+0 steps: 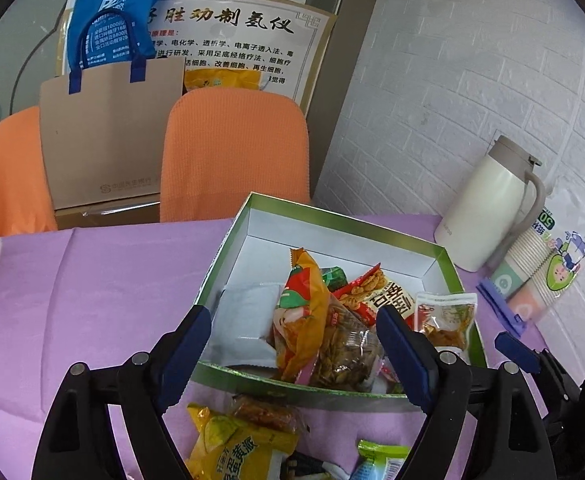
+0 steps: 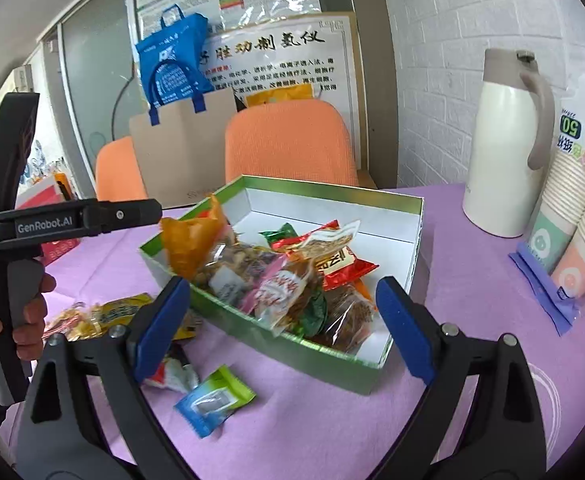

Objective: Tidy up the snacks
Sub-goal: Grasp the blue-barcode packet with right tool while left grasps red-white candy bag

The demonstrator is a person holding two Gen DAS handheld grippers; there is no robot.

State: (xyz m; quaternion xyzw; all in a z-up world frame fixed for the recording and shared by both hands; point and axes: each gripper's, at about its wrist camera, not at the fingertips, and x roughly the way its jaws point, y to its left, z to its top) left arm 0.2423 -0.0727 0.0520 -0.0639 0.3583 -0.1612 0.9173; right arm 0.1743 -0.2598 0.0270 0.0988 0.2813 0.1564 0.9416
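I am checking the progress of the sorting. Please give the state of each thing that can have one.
green box: open, part filled with snacks
yellow packet: outside the box, on the cloth
green-blue packet: outside, on the cloth
thermos jug: upright, lid shut
left gripper: open, empty
right gripper: open, empty

Obscured and cropped items

Yellow snack packet (image 1: 236, 446): cut by bottom edge, partly behind left tongs. Paper cup sleeve (image 2: 580, 216): cropped at right edge. Pink-labelled packet (image 2: 280, 294) in green box (image 2: 332, 354): print blurred, unreadable.
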